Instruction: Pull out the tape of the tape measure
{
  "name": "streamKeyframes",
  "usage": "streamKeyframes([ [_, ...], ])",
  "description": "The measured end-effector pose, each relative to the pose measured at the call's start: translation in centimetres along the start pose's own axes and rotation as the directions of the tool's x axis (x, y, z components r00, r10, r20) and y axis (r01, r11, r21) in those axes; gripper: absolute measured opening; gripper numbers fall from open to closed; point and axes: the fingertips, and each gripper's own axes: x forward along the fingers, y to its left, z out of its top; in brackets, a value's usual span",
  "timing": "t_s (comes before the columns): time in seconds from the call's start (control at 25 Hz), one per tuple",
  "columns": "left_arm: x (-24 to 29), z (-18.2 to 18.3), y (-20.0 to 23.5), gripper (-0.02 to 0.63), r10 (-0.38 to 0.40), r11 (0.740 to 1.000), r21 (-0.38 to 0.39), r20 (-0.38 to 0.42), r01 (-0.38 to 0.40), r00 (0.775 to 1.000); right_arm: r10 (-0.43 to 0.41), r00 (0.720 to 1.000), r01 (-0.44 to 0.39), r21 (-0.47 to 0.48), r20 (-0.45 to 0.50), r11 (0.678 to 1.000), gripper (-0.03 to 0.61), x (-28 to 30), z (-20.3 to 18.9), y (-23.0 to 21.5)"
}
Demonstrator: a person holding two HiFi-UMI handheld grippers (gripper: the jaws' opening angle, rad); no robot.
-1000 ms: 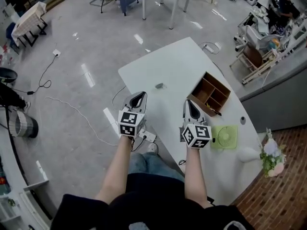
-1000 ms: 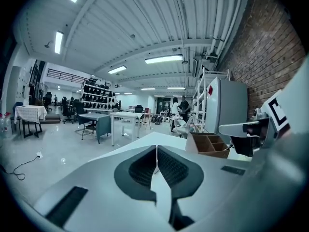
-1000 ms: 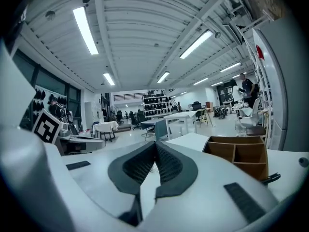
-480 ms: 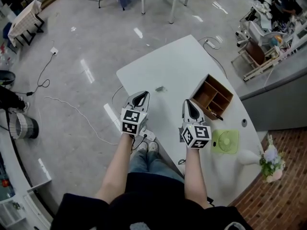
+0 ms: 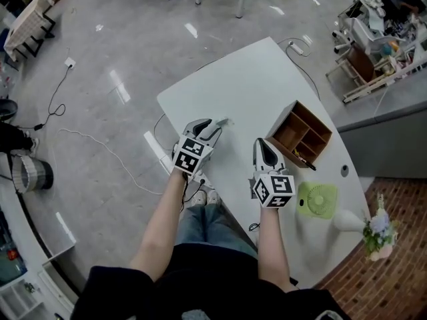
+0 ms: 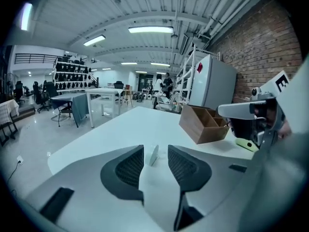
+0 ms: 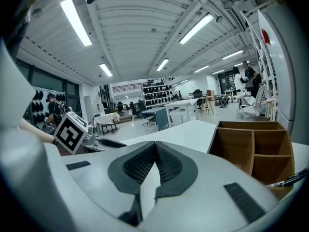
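The tape measure (image 5: pixel 225 121) is a small pale grey disc that lies on the white table (image 5: pixel 253 79) near its left edge. My left gripper (image 5: pixel 215 127) is just short of it with its tips pointing at it. Its jaws have just been opening. In the left gripper view the tape measure (image 6: pixel 153 154) shows through the gap of the left gripper (image 6: pixel 155 151), just beyond the tips, with neither pad on it. My right gripper (image 5: pixel 265 147) hovers shut and empty over the table in front of the wooden box; its pads meet in the right gripper view (image 7: pixel 155 146).
A wooden compartment box (image 5: pixel 301 133) stands right of the grippers, with a pen (image 5: pixel 303 160) at its near side. A green fan (image 5: pixel 317 197) and a bunch of flowers (image 5: pixel 377 229) lie toward the table's right end. Cables run over the floor on the left.
My left gripper has moved forward and to the right, down toward the tape measure, and its jaws have opened. The right gripper has sunk a little and stays shut.
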Motion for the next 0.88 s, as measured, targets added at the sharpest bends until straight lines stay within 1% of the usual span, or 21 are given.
streamKeyframes([
  [0.2,2.5,-1.1,0.8,0.155,-0.034,0.999,0.004,-0.057,0.035,0.998,-0.011,1.000,0.012,0.019,-0.027,1.000,0.003,0.9,-1.1,-1.0],
  [0.48,4.5,-1.8,1.5,0.155,-0.069,0.998,0.001,-0.097,0.069,0.993,-0.023,0.998,0.025,0.028,-0.051,0.999,0.003,1.7,-1.8,-1.8],
  [0.6,5.1,-2.1,1.3,0.151,-0.087,0.996,0.015,-0.118,0.090,0.989,-0.029,0.998,0.031,0.029,-0.057,0.999,0.003,1.6,-2.0,-2.1],
  [0.72,5.3,-2.2,1.3,0.093,-0.087,0.995,0.038,-0.123,0.092,0.989,-0.035,0.998,0.037,0.031,-0.058,0.999,0.003,1.5,-2.3,-2.4],
  [0.88,5.1,-2.1,0.9,0.071,-0.102,0.993,0.047,-0.118,0.109,0.988,-0.037,0.997,0.039,0.034,-0.065,0.999,0.003,1.2,-2.6,-2.5],
])
